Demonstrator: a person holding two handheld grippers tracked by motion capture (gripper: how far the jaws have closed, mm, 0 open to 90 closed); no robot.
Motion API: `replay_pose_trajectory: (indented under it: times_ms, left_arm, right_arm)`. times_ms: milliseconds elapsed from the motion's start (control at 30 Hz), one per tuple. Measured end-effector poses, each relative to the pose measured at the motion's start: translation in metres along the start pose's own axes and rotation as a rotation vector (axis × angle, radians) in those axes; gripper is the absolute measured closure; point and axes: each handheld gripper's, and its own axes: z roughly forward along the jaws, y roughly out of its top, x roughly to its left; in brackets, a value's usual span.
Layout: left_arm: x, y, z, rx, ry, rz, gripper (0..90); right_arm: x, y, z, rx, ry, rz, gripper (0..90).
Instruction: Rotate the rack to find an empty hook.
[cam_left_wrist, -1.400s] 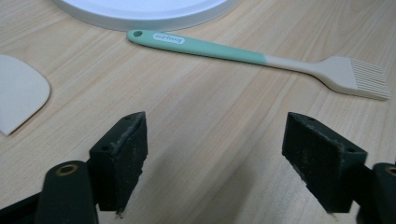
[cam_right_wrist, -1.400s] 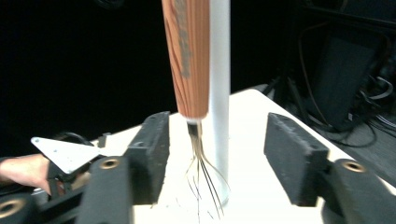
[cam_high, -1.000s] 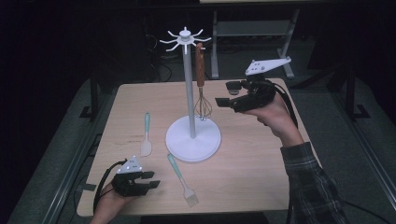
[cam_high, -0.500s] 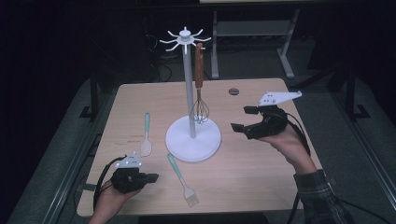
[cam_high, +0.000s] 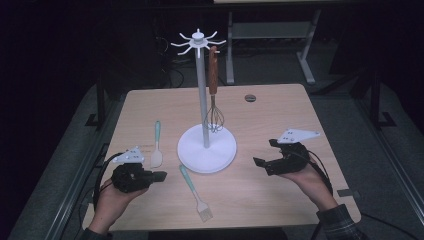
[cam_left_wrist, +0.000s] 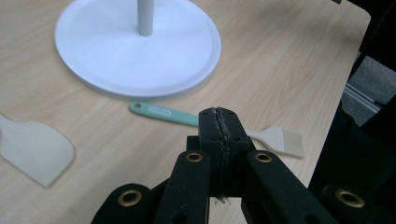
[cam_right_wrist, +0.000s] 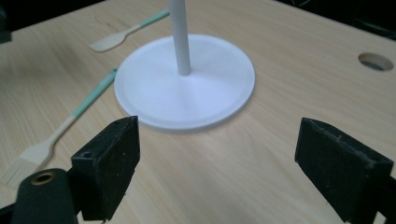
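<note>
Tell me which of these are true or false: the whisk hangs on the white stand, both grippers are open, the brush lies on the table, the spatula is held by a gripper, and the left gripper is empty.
1. The whisk hangs on the white stand. True.
2. Both grippers are open. False: the left gripper has its jaws pressed together, while the right gripper stands wide open, its jaws having just been opening with nothing between them.
3. The brush lies on the table. True; it lies flat in front of the stand's base.
4. The spatula is held by a gripper. False: it lies on the table, left of the stand.
5. The left gripper is empty. True.
</note>
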Motion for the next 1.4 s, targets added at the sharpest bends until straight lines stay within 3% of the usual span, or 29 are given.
replay_pose_trajectory:
  times_ms: [200,300,333,500,700,867,1000,1067,1100,1400]
  left_arm:
    - [0.001,0.025,-0.015,-0.014,-0.001,0.013,89.5]
    - [0.001,0.036,-0.022,-0.017,-0.004,0.022,89.5]
    - [0.001,0.040,-0.024,-0.019,-0.006,0.022,89.6]
    - [0.000,0.059,-0.033,-0.027,-0.009,0.034,89.7]
    - [0.003,0.088,-0.050,-0.063,-0.025,0.048,89.8]
    - [0.002,0.109,-0.061,-0.074,-0.019,0.067,89.8]
    - [0.000,0.139,-0.075,-0.099,-0.024,0.095,89.9]
    - [0.000,0.145,-0.077,-0.109,-0.031,0.092,89.9]
    - [0.000,0.156,-0.081,-0.111,-0.032,0.113,89.9]
    - [-0.002,0.195,-0.085,-0.135,-0.062,0.134,89.9]
  right_arm:
    - [-0.001,-0.027,0.001,0.043,-0.041,0.004,13.7]
    - [-0.003,-0.034,0.000,0.038,-0.049,0.011,13.7]
    - [-0.002,-0.040,-0.001,0.038,-0.055,0.035,13.7]
    - [-0.001,-0.051,-0.001,0.051,-0.060,0.039,13.4]
    - [-0.001,-0.068,0.003,0.071,-0.092,0.063,12.6]
    - [-0.002,-0.076,0.005,0.082,-0.098,0.082,12.3]
    - [0.000,-0.078,0.011,0.092,-0.102,0.079,12.5]
    - [0.000,-0.079,0.011,0.096,-0.098,0.081,12.4]
    - [0.001,-0.079,0.012,0.096,-0.098,0.081,12.4]
    - [-0.002,-0.081,0.014,0.107,-0.109,0.087,12.3]
